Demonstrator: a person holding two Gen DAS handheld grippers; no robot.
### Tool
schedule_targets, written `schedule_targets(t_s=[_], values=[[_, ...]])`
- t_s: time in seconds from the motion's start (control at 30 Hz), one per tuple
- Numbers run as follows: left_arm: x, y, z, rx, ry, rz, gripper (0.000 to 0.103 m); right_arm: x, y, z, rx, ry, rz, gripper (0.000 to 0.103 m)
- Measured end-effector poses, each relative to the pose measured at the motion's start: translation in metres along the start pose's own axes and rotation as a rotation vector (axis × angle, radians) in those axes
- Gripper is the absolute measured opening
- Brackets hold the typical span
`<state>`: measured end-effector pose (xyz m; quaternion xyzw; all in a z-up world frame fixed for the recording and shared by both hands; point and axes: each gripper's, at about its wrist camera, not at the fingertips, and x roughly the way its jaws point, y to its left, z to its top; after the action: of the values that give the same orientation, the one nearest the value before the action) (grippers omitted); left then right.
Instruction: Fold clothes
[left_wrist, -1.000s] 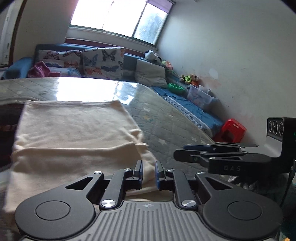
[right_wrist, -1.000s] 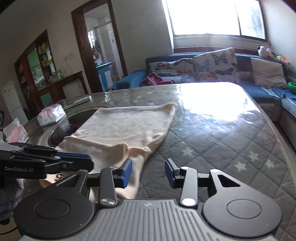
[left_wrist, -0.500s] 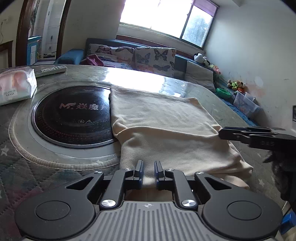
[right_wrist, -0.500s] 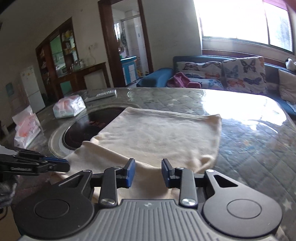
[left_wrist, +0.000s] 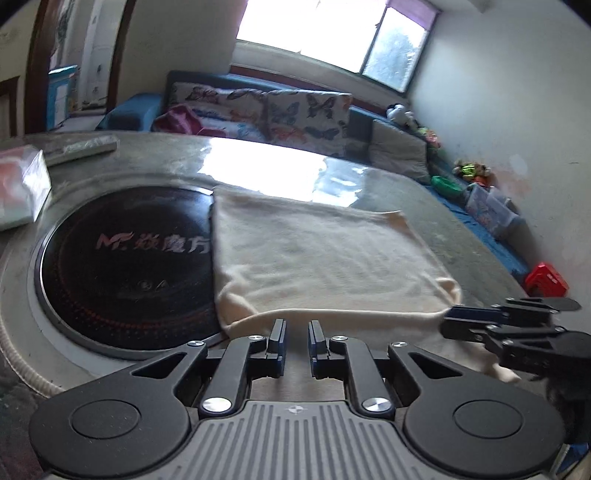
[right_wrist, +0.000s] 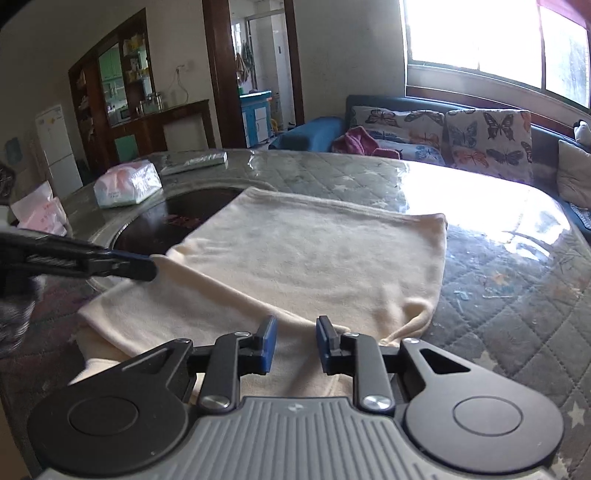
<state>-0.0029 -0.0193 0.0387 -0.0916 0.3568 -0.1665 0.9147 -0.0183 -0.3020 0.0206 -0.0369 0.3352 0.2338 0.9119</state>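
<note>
Counter (right_wrist: 517, 288): quilted, under glossy cover.
Cloth (right_wrist: 314, 258): cream, folded, lying just ahead of both grippers.
Left gripper (left_wrist: 296, 334): narrowly parted, holding nothing.
Right gripper (right_wrist: 293, 336): spread, empty.

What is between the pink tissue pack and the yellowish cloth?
The round black cooktop set into the table lies between the tissue pack and the cream cloth, seen in the right wrist view.

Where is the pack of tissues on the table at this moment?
In the right wrist view the pack of tissues lies at the far left of the table, beyond the black round cooktop and left of the cream cloth.
</note>
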Motion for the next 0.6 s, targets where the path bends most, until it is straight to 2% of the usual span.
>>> schedule_targets(t_s=[0.1, 0.23, 0.33, 0.43, 0.6], values=[[-0.004, 0.010, -0.008, 0.012, -0.014, 0.069, 0.014, 0.003, -0.004, -0.003, 0.010, 0.010, -0.003, 0.022], [-0.017, 0.026, -0.008, -0.036, -0.025, 0.080, 0.014, -0.001, -0.001, 0.000, -0.012, -0.002, -0.009, 0.022], [-0.023, 0.016, 0.000, -0.023, -0.057, 0.042, 0.013, -0.005, 0.004, 0.005, -0.034, -0.025, -0.004, 0.022], [-0.015, -0.005, 0.007, 0.049, -0.071, 0.019, 0.014, -0.001, 0.008, 0.007, -0.041, -0.023, -0.002, 0.022], [0.006, -0.007, 0.001, 0.090, -0.013, 0.034, 0.014, -0.004, 0.010, 0.002, -0.065, 0.004, -0.022, 0.022]])
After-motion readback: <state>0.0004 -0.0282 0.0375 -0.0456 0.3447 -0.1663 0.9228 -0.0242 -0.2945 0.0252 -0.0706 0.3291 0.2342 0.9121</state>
